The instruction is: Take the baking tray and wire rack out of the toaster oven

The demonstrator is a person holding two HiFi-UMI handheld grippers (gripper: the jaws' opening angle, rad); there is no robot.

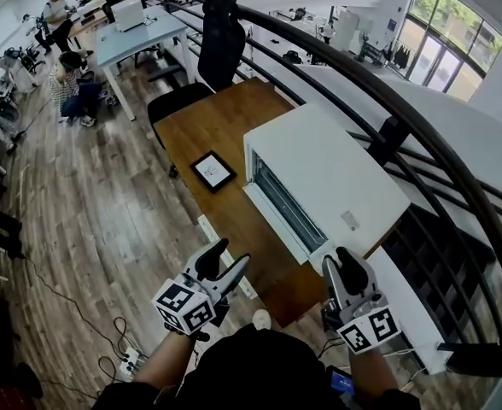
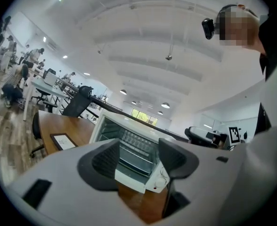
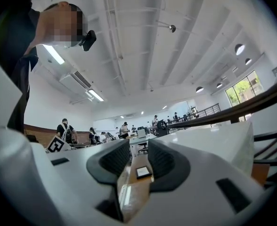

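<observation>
Left gripper (image 1: 232,254) hangs off the near edge of the wooden table (image 1: 201,125) with its jaws well apart and nothing between the pads. Its own view looks straight through that gap at the front of the toaster oven (image 1: 328,173). Our right gripper (image 1: 341,261) is also empty, its jaws parted by a narrower gap. It sits just beside the oven's near end, the end with the knob panel (image 2: 159,180), and looks along the table past the oven, not into it.

We see the white oven lying ahead of us and between our two hands. In the head view its long axis runs from upper left to lower right, along the table edge, and its front faces left, toward the left gripper. The right hand is nearer the oven's body, but we judge the left better placed to reach into the opening.

Wire bars show inside the front, and we take them for the wire rack (image 2: 134,160). Their long axis lies along the oven's own. The baking tray we cannot pick out (nor can we tell whether the door is down), so both things seem yet to be taken out.
</observation>
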